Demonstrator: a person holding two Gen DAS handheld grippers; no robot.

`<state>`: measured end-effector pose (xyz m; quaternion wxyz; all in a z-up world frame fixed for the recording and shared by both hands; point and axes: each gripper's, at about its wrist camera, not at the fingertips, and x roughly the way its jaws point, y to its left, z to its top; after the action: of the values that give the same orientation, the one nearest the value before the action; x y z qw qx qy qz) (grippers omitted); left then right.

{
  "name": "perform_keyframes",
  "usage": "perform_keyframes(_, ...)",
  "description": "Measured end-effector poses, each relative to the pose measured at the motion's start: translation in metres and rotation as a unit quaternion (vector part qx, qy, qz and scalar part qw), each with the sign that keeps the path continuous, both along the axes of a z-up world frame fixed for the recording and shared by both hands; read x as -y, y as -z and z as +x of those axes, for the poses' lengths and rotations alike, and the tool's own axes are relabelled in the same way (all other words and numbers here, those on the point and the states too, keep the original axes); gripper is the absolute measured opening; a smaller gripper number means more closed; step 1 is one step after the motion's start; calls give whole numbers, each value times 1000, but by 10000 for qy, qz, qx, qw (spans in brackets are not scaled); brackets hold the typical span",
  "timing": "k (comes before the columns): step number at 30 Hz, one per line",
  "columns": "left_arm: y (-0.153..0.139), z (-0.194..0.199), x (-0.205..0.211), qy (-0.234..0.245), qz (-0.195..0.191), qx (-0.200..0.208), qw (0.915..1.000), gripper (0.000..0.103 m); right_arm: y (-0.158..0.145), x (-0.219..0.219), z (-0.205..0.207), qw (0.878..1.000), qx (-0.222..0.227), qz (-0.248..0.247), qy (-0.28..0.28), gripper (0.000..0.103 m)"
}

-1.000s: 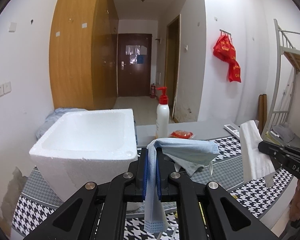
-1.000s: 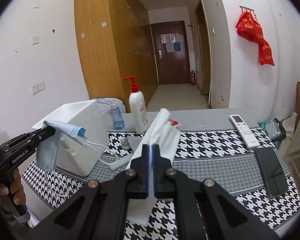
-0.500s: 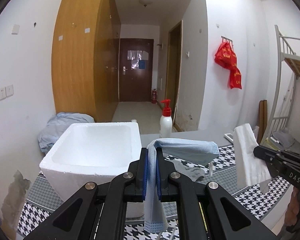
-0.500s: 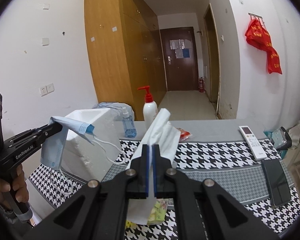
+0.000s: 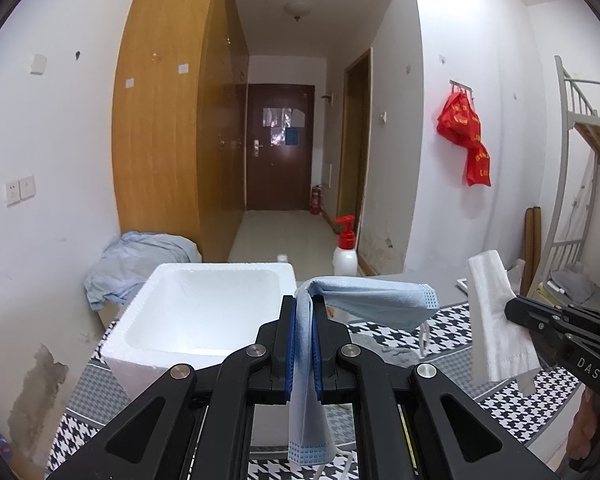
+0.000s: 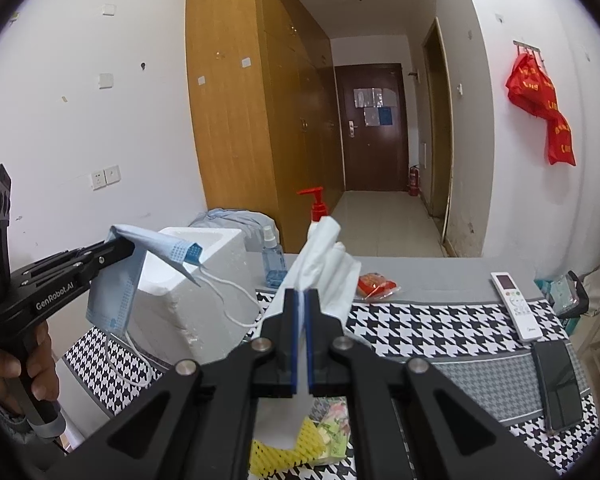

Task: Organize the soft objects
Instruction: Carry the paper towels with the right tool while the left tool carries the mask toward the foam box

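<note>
"GenRobot.AI" is printed on the left gripper (image 6: 118,249), "DAS" on the right gripper (image 5: 516,309). Left jaws are clamped on a blue face mask (image 5: 364,305) above the empty white foam box (image 5: 204,308) at the desk's (image 6: 440,330) left end; right jaws pinch a white tissue (image 6: 324,264) mid-desk.

Left gripper (image 5: 304,300) has its jaws clamped together on a mask (image 5: 364,304); right gripper (image 6: 302,294) has its jaws pinched on a tissue (image 6: 324,264); a hand (image 6: 32,368) grips the left handle; both are raised, side by side.
</note>
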<state>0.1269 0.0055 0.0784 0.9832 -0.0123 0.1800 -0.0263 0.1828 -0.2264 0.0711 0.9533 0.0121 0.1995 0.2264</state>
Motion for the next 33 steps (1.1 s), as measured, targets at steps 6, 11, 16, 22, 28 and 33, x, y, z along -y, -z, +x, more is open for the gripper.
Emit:
perform_keyframes(6,-9,4,-8,-76,9,3,10000,8,-5,-8,1,10000,42,-7,-80,5)
perform_keyframes(11,-15,4,-15,-174,85,7,9998,8,-11,-19,3,9996,113,30,-253,5)
perform_keyframes(16,-14,8,-31,-401,-6,-38,9992,8,-14,-36,9,9989,112,-21,-464,5)
perform_keyframes(22,-15,7,-49,-638,-47,5,9980,8,-15,-52,17,9979,107,-22,-642,5)
perform_keyframes(28,-12,2,-67,-854,-58,39,9963,8,-18,-71,22,9965,97,-71,-824,5)
perform_keyframes(33,-10,-6,-82,-1036,-68,135,9945,8,-20,-88,24,9956,162,-219,-899,5)
